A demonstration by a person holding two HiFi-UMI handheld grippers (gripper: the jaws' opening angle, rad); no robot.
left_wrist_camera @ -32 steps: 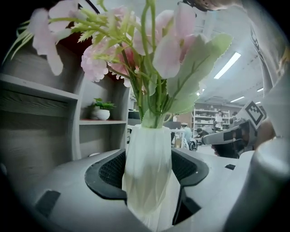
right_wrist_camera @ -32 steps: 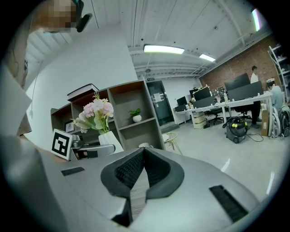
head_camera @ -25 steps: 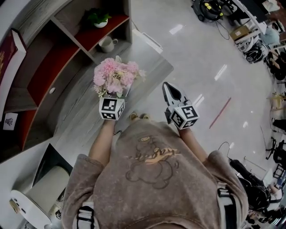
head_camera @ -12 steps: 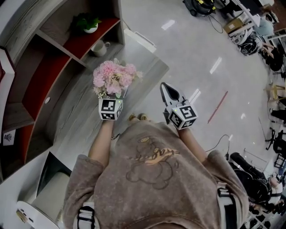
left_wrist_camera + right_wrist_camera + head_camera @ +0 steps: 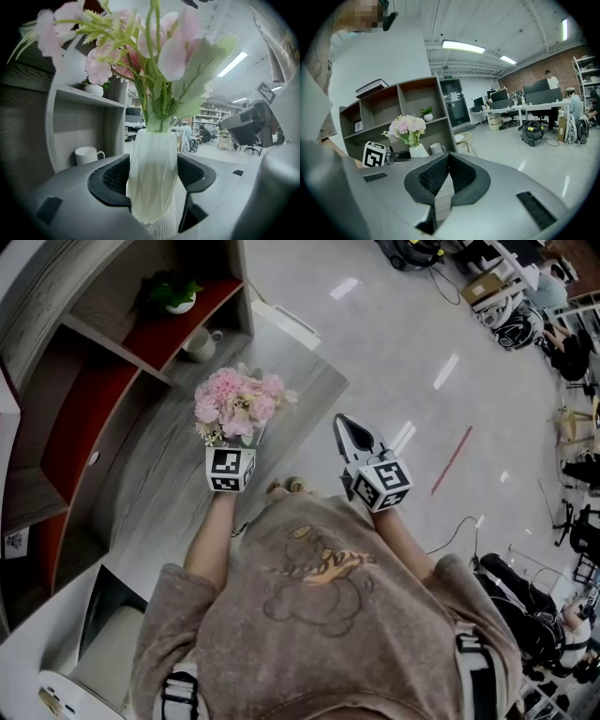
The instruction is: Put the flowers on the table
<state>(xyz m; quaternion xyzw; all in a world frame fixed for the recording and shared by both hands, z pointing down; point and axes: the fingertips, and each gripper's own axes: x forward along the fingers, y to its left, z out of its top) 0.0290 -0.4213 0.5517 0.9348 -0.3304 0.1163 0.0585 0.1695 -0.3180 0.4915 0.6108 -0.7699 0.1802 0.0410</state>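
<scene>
A bunch of pink flowers (image 5: 239,404) stands in a white ribbed vase (image 5: 152,183). My left gripper (image 5: 233,442) is shut on the vase, one dark jaw on each side of it. The blooms (image 5: 159,47) rise above the jaws and hide the fingertips in the head view. The vase hangs over the grey wooden table (image 5: 178,493); whether it touches the top is hidden. My right gripper (image 5: 344,422) is shut on nothing, held to the right past the table's edge. The right gripper view shows the flowers (image 5: 408,125) and the left gripper's marker cube (image 5: 374,153).
A shelf unit (image 5: 103,381) stands behind the table, with a potted plant (image 5: 171,292) and a white mug (image 5: 199,343) in its compartments. To the right lies glossy floor (image 5: 441,399). A stool (image 5: 464,139), a vacuum cleaner (image 5: 532,132) and office desks stand farther off.
The head view has drifted, so the shelf and table slid left and up. Both grippers keep their places. The left one still holds the vase.
</scene>
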